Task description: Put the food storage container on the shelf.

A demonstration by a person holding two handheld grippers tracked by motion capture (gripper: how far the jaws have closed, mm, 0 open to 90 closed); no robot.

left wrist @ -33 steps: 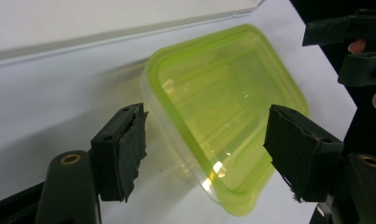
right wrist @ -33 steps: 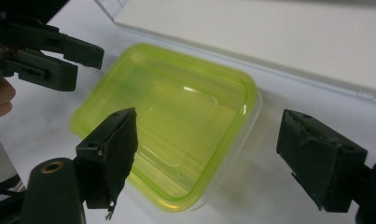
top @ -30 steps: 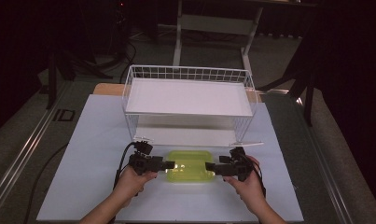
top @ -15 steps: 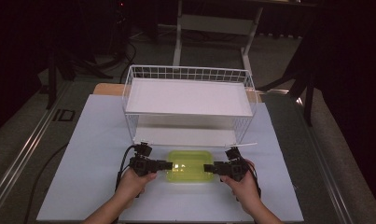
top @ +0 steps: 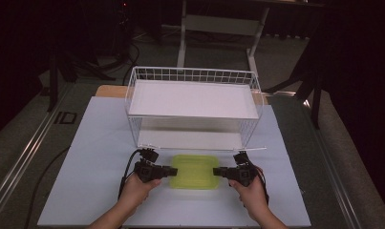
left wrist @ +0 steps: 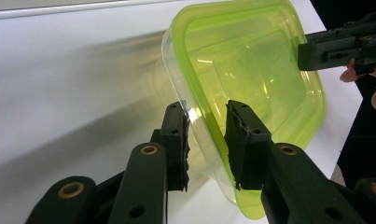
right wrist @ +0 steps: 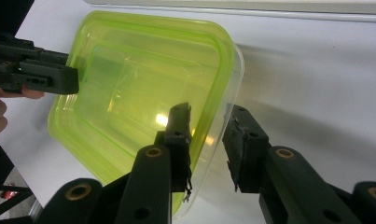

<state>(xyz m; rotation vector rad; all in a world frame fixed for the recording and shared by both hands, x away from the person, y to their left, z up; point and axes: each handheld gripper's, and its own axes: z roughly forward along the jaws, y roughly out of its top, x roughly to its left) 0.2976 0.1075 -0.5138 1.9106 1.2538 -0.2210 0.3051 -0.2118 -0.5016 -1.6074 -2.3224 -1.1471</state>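
1. The box [top: 195, 171] lies flat on the tabletop [top: 94, 143], in front of the wire rack [top: 192, 107], with its long axis running left to right. A gripper sits at each short end, so both hands are equally near.
2. The left gripper [top: 167, 170] meets the box's left end. In the left gripper view its jaws straddle the rim [left wrist: 209, 135], one jaw inside the wall and one outside, with a gap showing; it looks parted, not yet clamped.
3. The right gripper [top: 218, 171] mirrors it at the right end. In the right gripper view its jaws [right wrist: 209, 140] also stand on either side of the rim with a gap between them, so it is not gripping either.
4. My judgement: the coming move is a two-handed pinch on opposite rims, and it depends on each jaw pair staying astride the thin wall.
5. The box is translucent yellow-green plastic, a shallow rectangle with rounded corners and a raised lip. A clear, colourless edge shows along the rim, perhaps a lid or a second nested box; I cannot tell which. The surface is glossy and likely slippery.
6. The rack is white-coated wire with two flat white shelves; the tabletop covering is matte white.
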